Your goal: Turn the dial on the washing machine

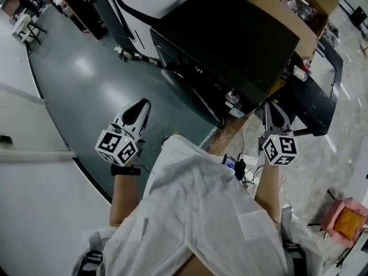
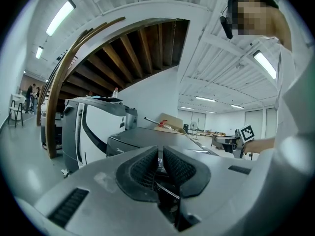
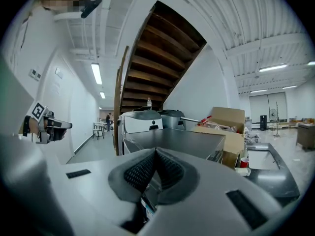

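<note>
Left tongs (image 2: 160, 149) clenched, nothing between them. Right tongs (image 3: 156, 151) clenched, also empty. Both hover near the dark grey box-shaped washing machine (image 1: 230, 39), apart from it.

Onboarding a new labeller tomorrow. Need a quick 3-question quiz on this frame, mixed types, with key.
1. True or false: the left gripper holds something between its fingers.
2. Which stands just to the right of the washing machine? A) cardboard box B) ladder C) bicycle
3. Fill in: in the right gripper view, the cup beside the box is coloured ____.

Key: 1 false, its fingers are together with nothing between them. 2 A. 3 red.
</note>
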Motion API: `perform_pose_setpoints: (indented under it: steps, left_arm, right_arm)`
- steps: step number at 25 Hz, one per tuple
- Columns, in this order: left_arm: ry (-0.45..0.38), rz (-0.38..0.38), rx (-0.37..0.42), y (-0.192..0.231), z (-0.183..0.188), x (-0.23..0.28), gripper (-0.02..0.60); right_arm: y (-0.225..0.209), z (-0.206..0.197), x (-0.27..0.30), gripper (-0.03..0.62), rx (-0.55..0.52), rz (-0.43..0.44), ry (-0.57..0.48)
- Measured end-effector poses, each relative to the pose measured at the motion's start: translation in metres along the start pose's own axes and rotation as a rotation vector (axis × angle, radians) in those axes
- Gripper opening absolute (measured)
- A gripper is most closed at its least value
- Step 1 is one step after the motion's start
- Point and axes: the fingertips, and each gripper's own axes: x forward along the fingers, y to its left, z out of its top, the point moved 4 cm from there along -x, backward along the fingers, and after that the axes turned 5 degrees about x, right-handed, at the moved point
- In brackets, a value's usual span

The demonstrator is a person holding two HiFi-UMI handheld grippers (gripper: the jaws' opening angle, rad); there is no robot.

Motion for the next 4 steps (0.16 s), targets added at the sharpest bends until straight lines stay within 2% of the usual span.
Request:
perform_pose_setpoints:
  steps: [4]
  left_arm:
    - [0.003,-0.008,0.003,-0.0017,-0.0014,0.0012,0.037]
  right_arm:
    - [0.0019,-0.0016,0.0006,0.0,-0.001,0.008,0.002]
